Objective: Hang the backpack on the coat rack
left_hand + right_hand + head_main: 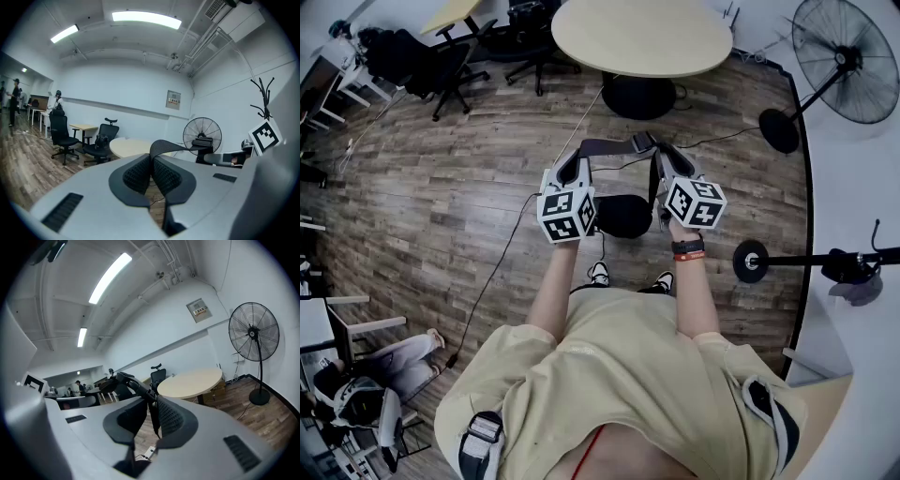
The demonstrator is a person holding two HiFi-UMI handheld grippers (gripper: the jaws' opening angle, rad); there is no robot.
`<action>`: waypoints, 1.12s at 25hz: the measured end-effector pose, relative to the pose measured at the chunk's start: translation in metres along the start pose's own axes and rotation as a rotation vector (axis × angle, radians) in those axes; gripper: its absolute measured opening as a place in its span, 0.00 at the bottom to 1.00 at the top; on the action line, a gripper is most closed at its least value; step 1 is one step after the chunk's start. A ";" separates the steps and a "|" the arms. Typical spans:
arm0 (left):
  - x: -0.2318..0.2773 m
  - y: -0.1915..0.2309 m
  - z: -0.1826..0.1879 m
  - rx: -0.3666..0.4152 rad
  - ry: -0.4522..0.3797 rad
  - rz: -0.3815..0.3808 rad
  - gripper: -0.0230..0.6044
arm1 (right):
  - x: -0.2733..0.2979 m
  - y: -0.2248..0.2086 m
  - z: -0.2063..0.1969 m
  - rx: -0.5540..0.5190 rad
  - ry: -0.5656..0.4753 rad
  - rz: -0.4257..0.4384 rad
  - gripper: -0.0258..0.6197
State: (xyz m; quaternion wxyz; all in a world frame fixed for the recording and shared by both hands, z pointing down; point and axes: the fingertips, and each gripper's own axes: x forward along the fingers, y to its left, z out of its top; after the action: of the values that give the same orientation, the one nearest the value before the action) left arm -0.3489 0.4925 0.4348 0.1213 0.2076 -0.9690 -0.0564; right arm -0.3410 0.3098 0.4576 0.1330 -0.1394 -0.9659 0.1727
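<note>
**Backpack's up off the floor, rack is next**

We're at the carry step. The left tongs [151, 171] are clamped down on the mesh strap [164, 146], and in the left gripper view it loops up and away from the pads. The right tongs [152, 413] are pinched on a thin edge-on bit of strap too, so there's no gap showing on either side.

The backpack [623, 216] hangs in the air between the two grippers. It's right in front of us, above the wood floor [441, 187], with the strap stretched across the top from one set of tongs to the other.

The rack [263, 96] is off to our right by the wall and well apart from the bag. Nothing's hooked yet.

Our guess at the next move is to turn right, walk over and lift until the strap clears a prong. Then we'd lower it so the loop drops over the prong, and only then open up. The fan [848, 56] stands on that side as well, so we'd swing the bag wide of it. It'll probably sway a bit on the way, so we'd go slow.
</note>
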 end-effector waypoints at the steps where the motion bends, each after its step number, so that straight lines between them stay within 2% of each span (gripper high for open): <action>1: 0.001 -0.004 0.001 0.000 -0.008 0.002 0.08 | -0.003 -0.004 0.001 -0.007 0.001 -0.001 0.16; 6: 0.009 -0.019 0.009 0.009 -0.044 0.014 0.08 | -0.011 -0.020 0.006 -0.052 -0.003 -0.013 0.16; 16: 0.030 -0.046 0.006 0.020 -0.031 0.005 0.08 | -0.023 -0.051 0.013 -0.112 0.003 -0.053 0.16; 22: 0.047 -0.081 -0.004 0.064 -0.001 -0.046 0.08 | -0.040 -0.085 0.020 -0.111 0.002 -0.107 0.16; 28: 0.066 -0.146 -0.024 0.104 0.048 -0.145 0.08 | -0.080 -0.139 0.021 -0.081 -0.005 -0.182 0.16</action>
State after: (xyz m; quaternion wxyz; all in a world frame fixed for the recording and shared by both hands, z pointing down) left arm -0.3446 0.3306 0.4487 0.1292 0.2845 -0.9499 -0.0097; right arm -0.3044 0.1532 0.4739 0.1400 -0.0559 -0.9811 0.1209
